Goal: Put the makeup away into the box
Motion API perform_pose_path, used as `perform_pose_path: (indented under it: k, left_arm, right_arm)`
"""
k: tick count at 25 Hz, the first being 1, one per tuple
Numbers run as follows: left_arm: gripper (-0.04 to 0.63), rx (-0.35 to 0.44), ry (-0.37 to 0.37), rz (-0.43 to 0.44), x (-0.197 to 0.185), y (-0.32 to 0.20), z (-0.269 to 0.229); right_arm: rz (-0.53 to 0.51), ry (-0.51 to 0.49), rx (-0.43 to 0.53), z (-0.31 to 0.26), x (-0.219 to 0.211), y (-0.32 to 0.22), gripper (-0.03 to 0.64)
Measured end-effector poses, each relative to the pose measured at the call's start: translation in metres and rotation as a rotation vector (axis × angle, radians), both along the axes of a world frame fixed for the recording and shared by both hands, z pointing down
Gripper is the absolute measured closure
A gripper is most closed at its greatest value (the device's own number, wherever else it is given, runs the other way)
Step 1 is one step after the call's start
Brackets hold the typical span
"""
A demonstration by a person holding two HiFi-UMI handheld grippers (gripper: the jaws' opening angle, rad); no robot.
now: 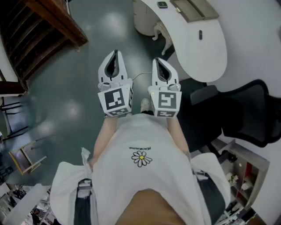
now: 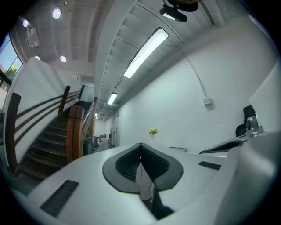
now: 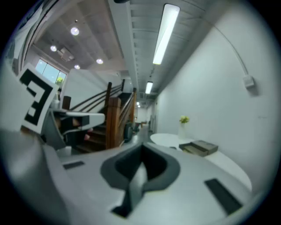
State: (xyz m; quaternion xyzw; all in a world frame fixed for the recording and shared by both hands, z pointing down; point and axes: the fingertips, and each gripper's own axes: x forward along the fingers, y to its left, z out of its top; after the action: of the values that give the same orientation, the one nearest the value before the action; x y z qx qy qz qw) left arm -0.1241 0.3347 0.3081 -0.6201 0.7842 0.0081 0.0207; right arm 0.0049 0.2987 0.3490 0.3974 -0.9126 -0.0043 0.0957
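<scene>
While I hold my left gripper (image 1: 115,55) and right gripper (image 1: 159,61) closed and empty above the floor (image 1: 66,101), the box (image 1: 193,9) lies well apart on the white table (image 1: 206,48); with the makeup unseen, a hurried reach could topple it.

Two claws: left claw (image 1: 115,55), right claw (image 1: 159,62); one table (image 1: 210,50); one box (image 1: 194,9); one chair (image 1: 246,110).

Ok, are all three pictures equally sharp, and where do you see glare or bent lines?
Head view: sharp in the middle, smeared at its left edge, with soft glare on the grey floor. Left gripper view: crisp, but the fisheye bows the ceiling light strip. Right gripper view: softest, the right tongs blurred, dark corners.
</scene>
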Motion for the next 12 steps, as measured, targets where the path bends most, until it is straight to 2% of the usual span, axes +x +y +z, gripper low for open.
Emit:
perform_pose_path:
  k: [4,8,12]
  left_arm:
    - [0.575,0.001,0.003,0.002,0.000,-0.006,-0.001]
    - [0.575,0.020,0.106,0.002,-0.004,-0.011,-0.002]
    - [0.575,0.022,0.088,-0.007,-0.003,-0.019,-0.007]
  right_arm:
    - [-0.001,-0.001,-0.007,0.002,0.000,-0.008,0.588]
    - [-0.012,0.009,-0.020,0.007,0.000,-0.013,0.588]
    - [-0.028,-0.024,-0.059,0.011,0.000,-0.019,0.588]
